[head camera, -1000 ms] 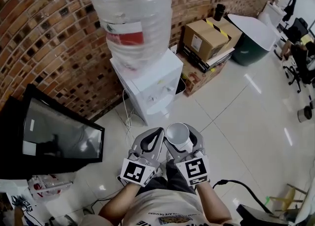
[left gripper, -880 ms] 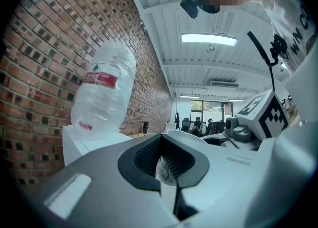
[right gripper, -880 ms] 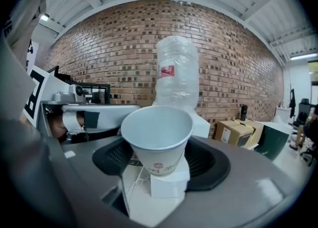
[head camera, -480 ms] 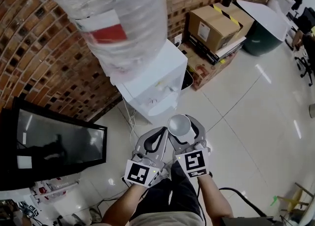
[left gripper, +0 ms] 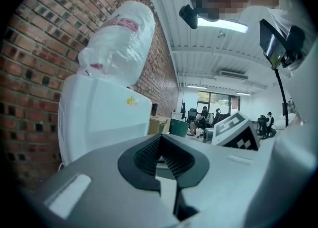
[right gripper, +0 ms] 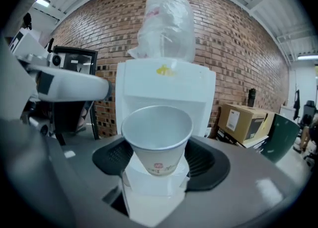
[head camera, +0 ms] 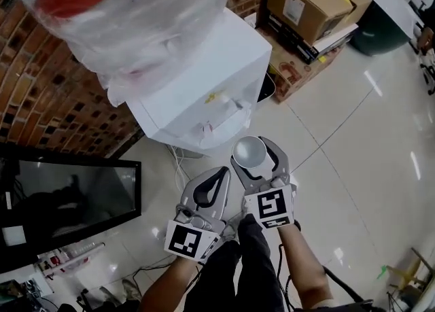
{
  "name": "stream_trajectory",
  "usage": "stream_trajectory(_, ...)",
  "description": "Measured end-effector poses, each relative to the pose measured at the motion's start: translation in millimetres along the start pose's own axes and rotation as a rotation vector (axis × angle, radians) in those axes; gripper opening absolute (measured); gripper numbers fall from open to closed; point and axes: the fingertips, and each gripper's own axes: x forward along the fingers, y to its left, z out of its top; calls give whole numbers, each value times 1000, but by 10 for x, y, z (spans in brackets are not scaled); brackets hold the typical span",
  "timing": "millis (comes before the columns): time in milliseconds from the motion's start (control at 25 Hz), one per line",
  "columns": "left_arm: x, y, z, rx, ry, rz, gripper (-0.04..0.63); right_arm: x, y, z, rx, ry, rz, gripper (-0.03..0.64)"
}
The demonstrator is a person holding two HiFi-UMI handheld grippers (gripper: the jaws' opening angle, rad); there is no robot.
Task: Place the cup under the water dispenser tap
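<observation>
A white paper cup [head camera: 249,154] stands upright between the jaws of my right gripper [head camera: 255,149], which is shut on it. In the right gripper view the cup [right gripper: 157,140] sits just in front of the white water dispenser [right gripper: 166,85], below its clear bottle [right gripper: 166,23], and hides the taps. From the head view the dispenser [head camera: 204,93] is directly ahead of the cup, with small taps [head camera: 236,105] on its front. My left gripper [head camera: 219,173] hangs beside the right one, shut and empty, and its own view faces the dispenser's side [left gripper: 99,113].
A black screen [head camera: 61,195] leans on the brick wall to the left. Cardboard boxes [head camera: 312,1] and a dark green bin [head camera: 387,28] stand to the dispenser's right. White cables [head camera: 178,161] lie on the tiled floor by its base. The person's legs are below the grippers.
Both grippers have sunk and come nearer to the dispenser front, with the cup still held in the right one. The dispenser and bottle fill more of the head view.
</observation>
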Motion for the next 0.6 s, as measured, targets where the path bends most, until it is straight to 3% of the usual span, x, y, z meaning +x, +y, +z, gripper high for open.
stream_trajectory(240,94,81,-377,-7,-12,0,-8,507,-125,-535,13,25,18,328)
stream_trajectory(400,109,128,-722,-32,57,5,-8,862,-179,-810,15,39,39,328)
stream_trajectory(600,99,268,-908,-45,71,47,-8,1275,-295,-1062,11,60,60,328)
